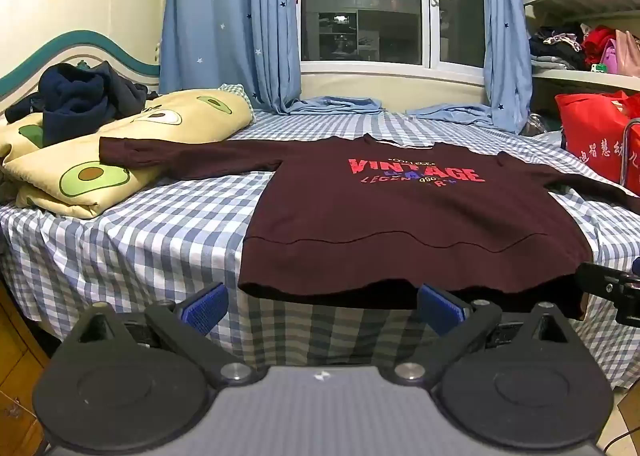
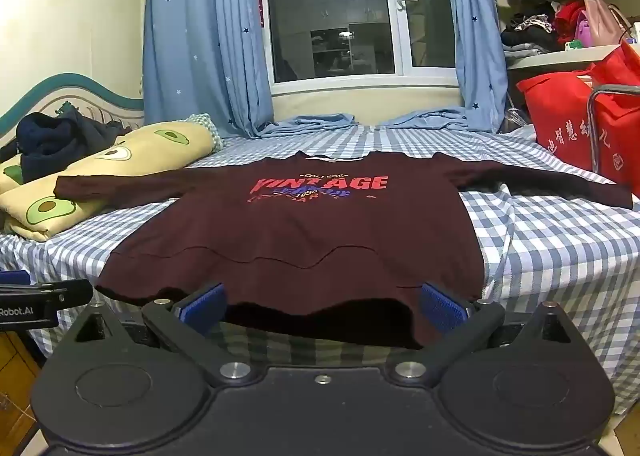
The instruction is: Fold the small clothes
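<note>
Poised at the hem of the maroon long-sleeved printed sweatshirt [image 2: 288, 232] spread flat on the checked bed sheet [image 2: 552, 240] (unfolded), left gripper [image 1: 320, 306] and right gripper [image 2: 320, 306] gaping empty, next likely pinching hem corners.

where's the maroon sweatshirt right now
In both wrist views the maroon sweatshirt lies spread flat, print up, on the checked bedsheet, its hem at the near bed edge and one sleeve reaching onto the avocado pillow at the left.
</note>
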`<act>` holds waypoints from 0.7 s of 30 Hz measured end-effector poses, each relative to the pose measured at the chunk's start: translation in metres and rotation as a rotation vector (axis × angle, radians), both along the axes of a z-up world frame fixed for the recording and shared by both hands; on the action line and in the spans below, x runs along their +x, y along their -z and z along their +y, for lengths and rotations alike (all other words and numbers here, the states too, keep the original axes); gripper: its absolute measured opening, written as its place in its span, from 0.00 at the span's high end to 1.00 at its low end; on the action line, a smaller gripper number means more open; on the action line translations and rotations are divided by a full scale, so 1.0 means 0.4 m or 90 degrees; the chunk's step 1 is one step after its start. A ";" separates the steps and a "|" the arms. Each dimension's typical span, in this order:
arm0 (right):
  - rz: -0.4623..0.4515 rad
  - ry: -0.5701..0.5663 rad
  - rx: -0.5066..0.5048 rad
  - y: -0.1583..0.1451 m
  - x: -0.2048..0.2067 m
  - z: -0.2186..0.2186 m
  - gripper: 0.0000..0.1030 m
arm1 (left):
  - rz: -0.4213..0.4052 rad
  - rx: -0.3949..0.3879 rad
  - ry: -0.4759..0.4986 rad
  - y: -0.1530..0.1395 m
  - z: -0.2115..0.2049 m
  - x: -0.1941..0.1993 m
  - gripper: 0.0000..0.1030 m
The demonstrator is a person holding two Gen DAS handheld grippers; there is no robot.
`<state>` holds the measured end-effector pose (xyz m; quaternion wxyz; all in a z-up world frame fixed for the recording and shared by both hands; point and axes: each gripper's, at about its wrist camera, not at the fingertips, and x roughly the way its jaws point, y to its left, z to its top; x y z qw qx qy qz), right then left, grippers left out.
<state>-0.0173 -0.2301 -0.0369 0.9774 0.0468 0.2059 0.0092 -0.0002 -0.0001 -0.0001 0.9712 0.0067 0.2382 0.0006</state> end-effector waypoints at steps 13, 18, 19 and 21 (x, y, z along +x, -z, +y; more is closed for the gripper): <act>0.000 0.003 0.003 -0.001 0.004 -0.002 0.00 | 0.010 -0.009 -0.005 -0.005 0.003 0.009 0.01; 0.000 0.005 0.005 0.001 0.008 0.000 0.00 | 0.010 -0.009 -0.004 0.002 0.004 0.003 0.01; 0.000 0.005 0.006 0.002 0.009 -0.001 0.00 | 0.011 -0.009 -0.003 0.001 0.005 0.003 0.01; 0.000 0.006 0.007 0.002 0.004 -0.007 0.00 | 0.013 -0.008 -0.005 0.003 0.006 0.006 0.01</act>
